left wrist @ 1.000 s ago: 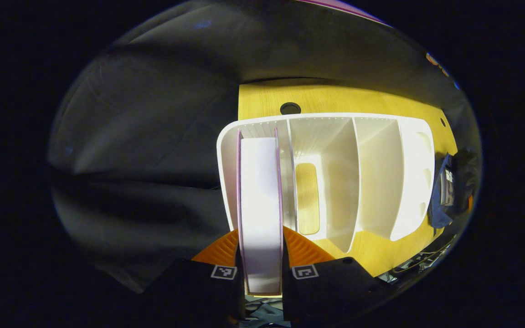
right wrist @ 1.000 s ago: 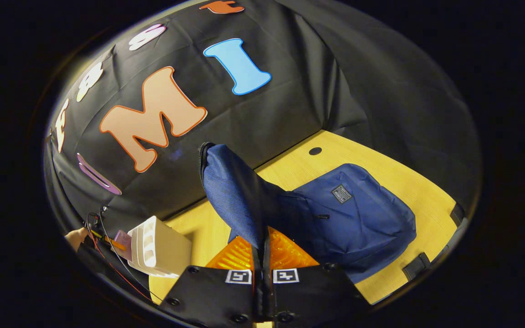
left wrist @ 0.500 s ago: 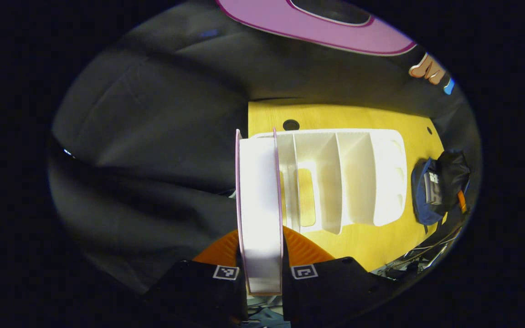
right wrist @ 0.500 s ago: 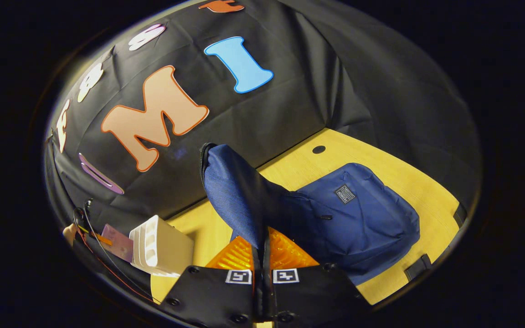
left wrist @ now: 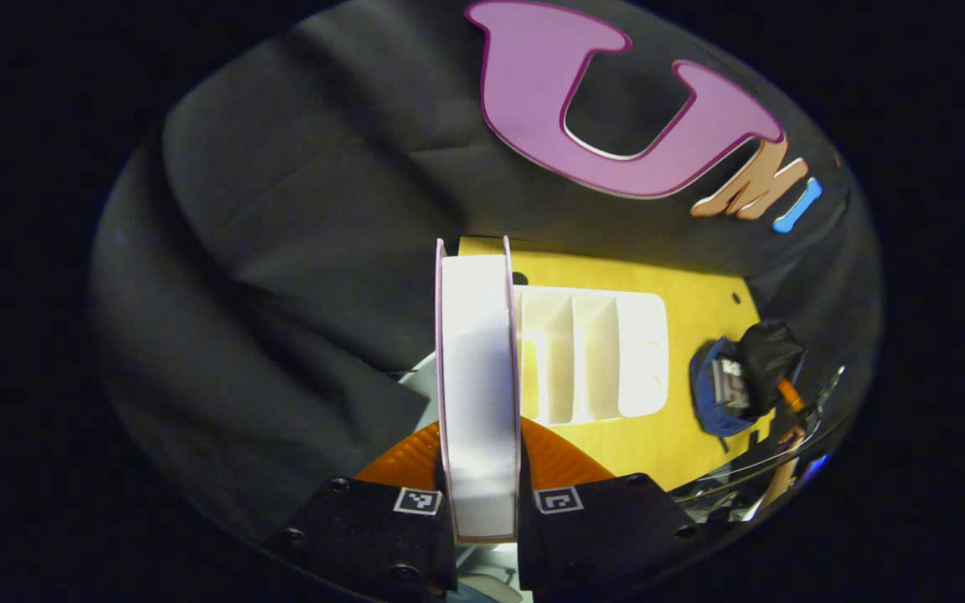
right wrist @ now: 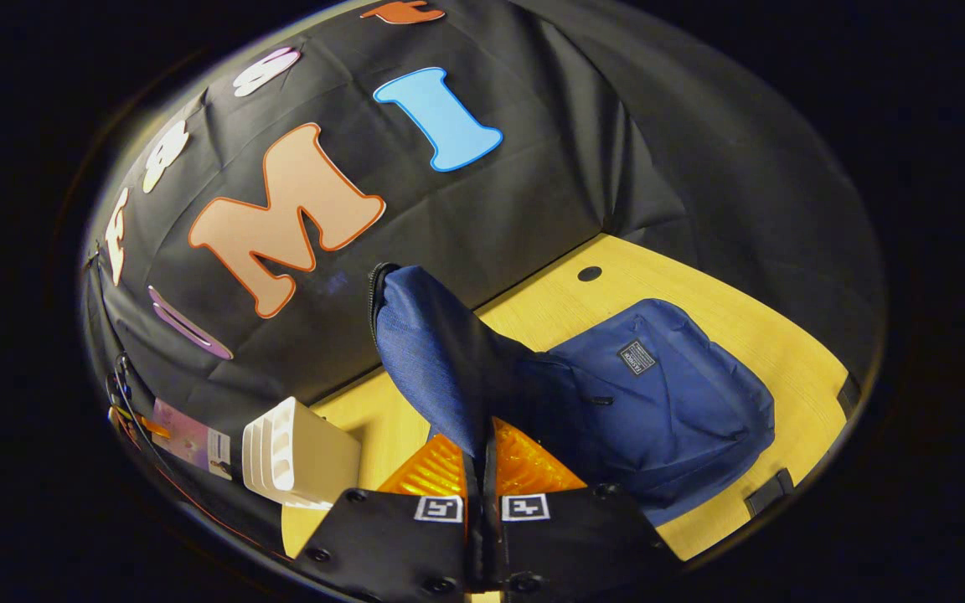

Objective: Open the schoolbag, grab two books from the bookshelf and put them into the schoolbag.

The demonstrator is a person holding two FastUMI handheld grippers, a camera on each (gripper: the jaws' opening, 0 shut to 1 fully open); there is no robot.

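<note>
Step in hand: the first or second book, I cannot tell which, is out of the bookshelf and is on its way to the schoolbag.
Left gripper (left wrist: 482,502): at the bottom centre of the left gripper view, its two fingers press on the book (left wrist: 478,385) from both sides; the jaws stand narrow, as wide as the book is thick.
Book: it stands on edge between the fingers and reaches up to the middle of the frame, with the pale page block toward the camera and a thin pinkish cover on each side.
Bookshelf (left wrist: 591,356): white, right of the book in the left gripper view, on the yellow table (left wrist: 700,293); its compartments look empty from here. In the right gripper view it stands at the lower left.
Right gripper (right wrist: 482,502): at the bottom centre of the right gripper view, the jaws are pressed together on the flap (right wrist: 428,360) of the bag and hold it lifted.
Schoolbag (right wrist: 658,402): blue, it lies on the table at the centre right of the right gripper view; in the left gripper view it is small, at the right edge.
Pose: the left gripper looks down on the table from well above; the right one is low, just beside the bag.
Next move, as I judge: carry the book to the right, over the opening under the lifted flap, lower it in and only then release. The flap must be kept up meanwhile.
</note>
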